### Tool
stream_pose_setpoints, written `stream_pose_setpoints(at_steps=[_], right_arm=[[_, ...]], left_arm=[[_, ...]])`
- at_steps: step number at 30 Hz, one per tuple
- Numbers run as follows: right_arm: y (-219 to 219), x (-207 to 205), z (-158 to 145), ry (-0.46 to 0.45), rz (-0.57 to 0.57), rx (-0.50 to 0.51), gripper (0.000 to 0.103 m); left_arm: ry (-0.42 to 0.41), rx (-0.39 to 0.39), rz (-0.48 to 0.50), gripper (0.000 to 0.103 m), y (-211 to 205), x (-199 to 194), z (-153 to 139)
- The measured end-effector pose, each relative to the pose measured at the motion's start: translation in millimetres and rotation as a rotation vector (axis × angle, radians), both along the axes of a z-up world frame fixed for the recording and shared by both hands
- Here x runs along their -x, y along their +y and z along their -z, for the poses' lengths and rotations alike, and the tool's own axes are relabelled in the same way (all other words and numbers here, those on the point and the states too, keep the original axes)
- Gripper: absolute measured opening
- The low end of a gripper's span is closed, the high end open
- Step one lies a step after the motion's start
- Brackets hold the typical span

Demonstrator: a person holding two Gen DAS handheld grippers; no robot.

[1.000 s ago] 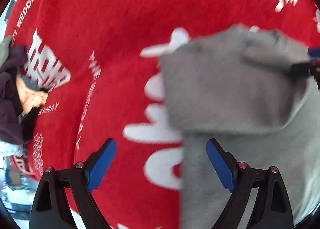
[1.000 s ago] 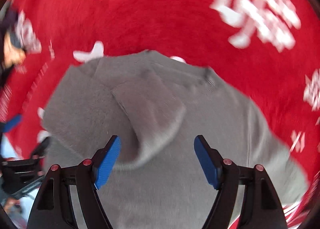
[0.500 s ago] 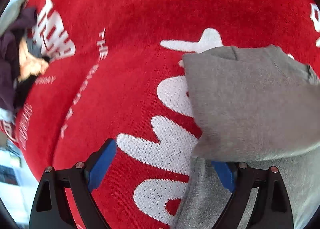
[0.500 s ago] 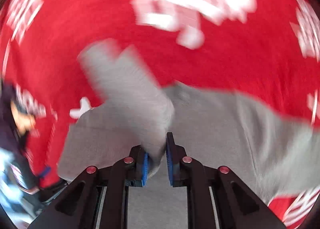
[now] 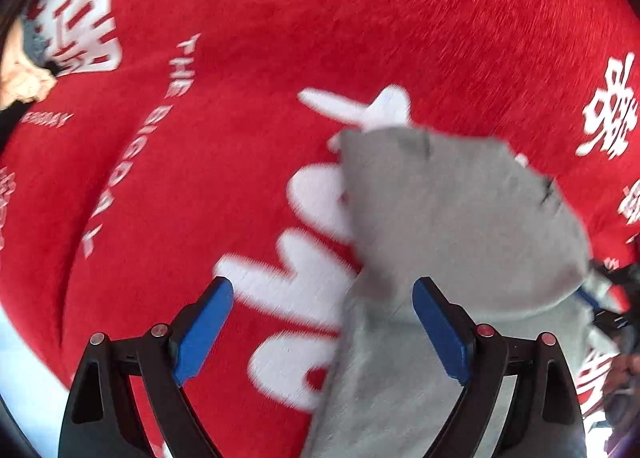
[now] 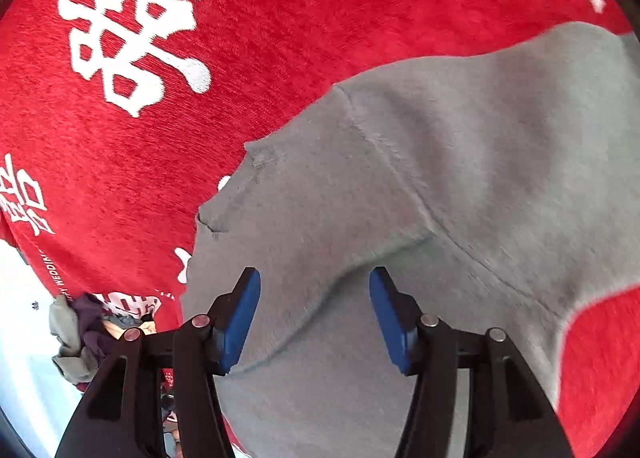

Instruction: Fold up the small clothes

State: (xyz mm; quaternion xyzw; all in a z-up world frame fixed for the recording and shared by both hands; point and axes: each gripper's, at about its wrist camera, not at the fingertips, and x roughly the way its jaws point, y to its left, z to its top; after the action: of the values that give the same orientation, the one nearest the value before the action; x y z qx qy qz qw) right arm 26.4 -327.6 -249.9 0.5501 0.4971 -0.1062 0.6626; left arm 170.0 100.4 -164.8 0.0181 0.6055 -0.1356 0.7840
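Grey garment [image 6: 460, 186] lies on red blanket [image 6: 280, 18], partly folded. Soft fleecy knit, light, limp – expect sag, won't hold crease w/o smoothing. Grab at hem or sleeve seam, pinch both layers.

Left gripper [image 5: 322, 328]: fingers wide apart, empty, straddling garment's left edge.

Right gripper [image 6: 314, 316]: also spread, nothing held, over garment's fold.

Blanket plush, white lettering – some drag, I'd guess.

Right wrist view. The right tool [image 6: 314, 314] is spread wide, its blue pads [image 6: 240, 322] poised over a grey garment [image 6: 460, 178] and gripping nothing. The garment lies on a red cloth [image 6: 280, 18] printed with white characters [image 6: 136, 26], a folded layer crossing it toward 2 o'clock. A heap of crumpled clothes [image 6: 84, 330] sits at 8 o'clock.
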Motion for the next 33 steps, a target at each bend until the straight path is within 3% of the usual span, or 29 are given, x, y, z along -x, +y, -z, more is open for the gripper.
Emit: stream_pose_setpoints(at_steps=[1,2,3,5,8,9,12,14,17,21,23,24,25,26,28,31,33], right_arm=[[2.7,-7.5,3.8,0.012,-0.003,0.003,0.058],[3.6,-13.6,1.2,0.029,-0.018,0.032,0.040],[6.4,-22.5,0.1,0.042,-0.045,0.056,0.008],[10.6,-37.0,-11.3,0.008,-0.094,0.104,0.008],[11.2,-50.8,-23.6,-0.011,-0.189,0.208,0.008],[8.7,-50.9,-20.2,0.005,-0.214,0.221,0.008],[3.9,-39.4,-6.5,0.096,-0.246,0.235,0.015],[0.0,-22.7,-5.5,0.102,-0.229,0.213,0.023],[4.3,1.9,-13.7,0.084,-0.223,0.180,0.047],[23.9,13.7,-16.7,0.063,-0.258,0.118,0.049],[33.5,14.7,-17.0,0.057,-0.266,0.089,0.049],[38.5,15.6,-18.0,0.050,-0.270,0.074,0.049],[41.6,15.4,-20.2,0.045,-0.270,0.068,0.049],[43.7,14.5,-22.0,0.041,-0.270,0.062,0.049],[49.2,14.5,-28.4,0.018,-0.272,0.051,0.049],[58.9,11.8,-32.2,0.012,-0.298,0.059,0.049],[65.2,10.9,-30.8,0.029,-0.320,0.070,0.049]], left_arm=[[0.000,-0.002,0.011,0.092,-8.9,-8.7,3.4],[-0.001,-0.014,0.034,0.092,-18.9,-15.1,8.0],[-0.006,-0.028,0.053,0.092,-25.6,-19.7,11.4],[-0.041,-0.095,0.123,0.092,-42.9,-22.4,20.5],[-0.102,-0.251,0.208,0.084,-52.0,-18.7,41.3],[-0.101,-0.252,0.211,0.084,-47.6,-19.0,47.0],[-0.083,-0.195,0.159,0.084,-29.5,-28.4,47.5],[-0.052,-0.164,0.130,0.084,-21.2,-34.4,41.9],[0.065,0.023,0.099,0.084,-7.9,-43.8,35.3],[0.208,0.212,0.100,0.084,-10.8,-59.3,44.7],[0.257,0.204,0.104,0.071,-21.1,-64.1,57.1],[0.243,0.178,0.110,0.057,-24.0,-63.7,57.4],[0.223,0.160,0.122,0.027,-26.2,-65.3,54.7],[0.235,0.162,0.121,0.014,-25.3,-66.5,54.6],[0.231,0.187,0.099,0.011,-18.9,-71.1,47.8],[0.163,0.074,0.141,0.011,-15.8,-64.6,50.3],[0.151,0.082,0.117,0.011,-8.3,-65.0,55.3]])
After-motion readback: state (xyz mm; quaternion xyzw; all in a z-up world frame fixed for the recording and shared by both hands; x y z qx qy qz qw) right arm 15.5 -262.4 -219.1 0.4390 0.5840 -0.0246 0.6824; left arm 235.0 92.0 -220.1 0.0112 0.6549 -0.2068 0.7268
